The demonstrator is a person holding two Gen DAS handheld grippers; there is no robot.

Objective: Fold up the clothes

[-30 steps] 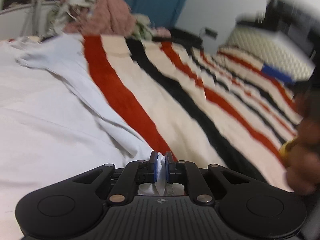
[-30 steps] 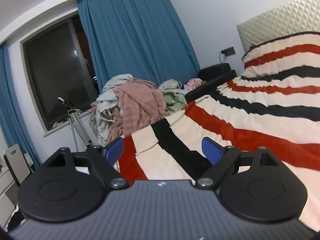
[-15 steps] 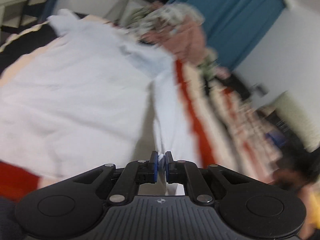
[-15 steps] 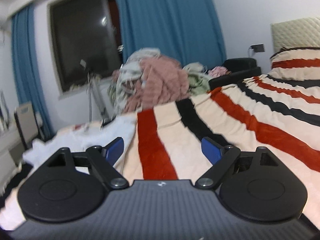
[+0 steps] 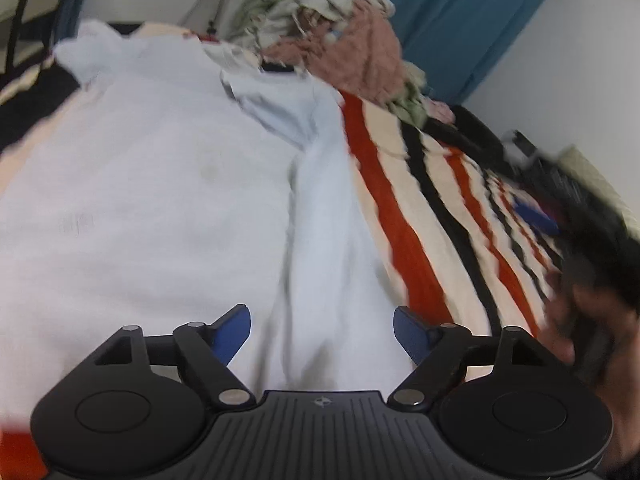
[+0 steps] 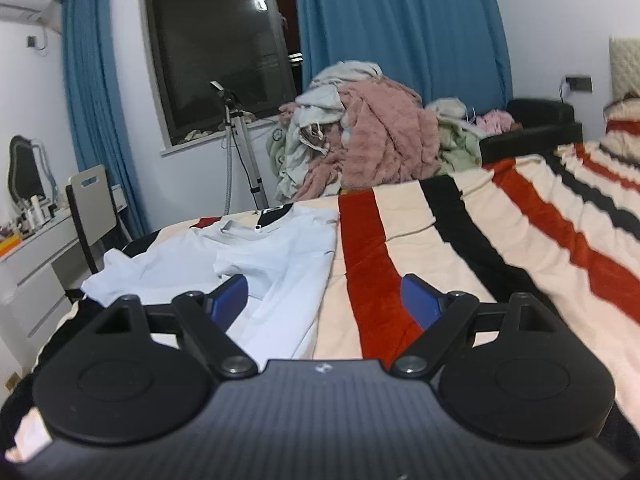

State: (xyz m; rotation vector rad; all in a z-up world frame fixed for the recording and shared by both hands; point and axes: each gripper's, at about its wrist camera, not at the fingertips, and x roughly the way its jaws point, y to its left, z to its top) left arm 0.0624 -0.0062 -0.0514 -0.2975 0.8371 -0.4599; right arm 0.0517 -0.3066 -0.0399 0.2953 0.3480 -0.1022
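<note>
A white shirt (image 5: 160, 184) lies spread on the striped bed blanket (image 5: 432, 240), with its right side folded inward as a long strip (image 5: 332, 240). It also shows in the right wrist view (image 6: 276, 256). My left gripper (image 5: 322, 332) is open and empty, just above the folded strip's near end. My right gripper (image 6: 324, 300) is open and empty, hovering above the blanket (image 6: 520, 248) at the shirt's right edge. The right gripper and the hand holding it show blurred at the right edge of the left wrist view (image 5: 584, 280).
A pile of clothes with a pink fleece (image 6: 380, 136) sits at the bed's far end. A tripod (image 6: 240, 152), a chair (image 6: 92, 204) and a white desk (image 6: 36, 264) stand left of the bed. A black armchair (image 6: 536, 124) is at the back right.
My left gripper has opened and let go of the white shirt fabric after carrying it over onto the shirt. My right gripper has swung left and down toward the shirt.
</note>
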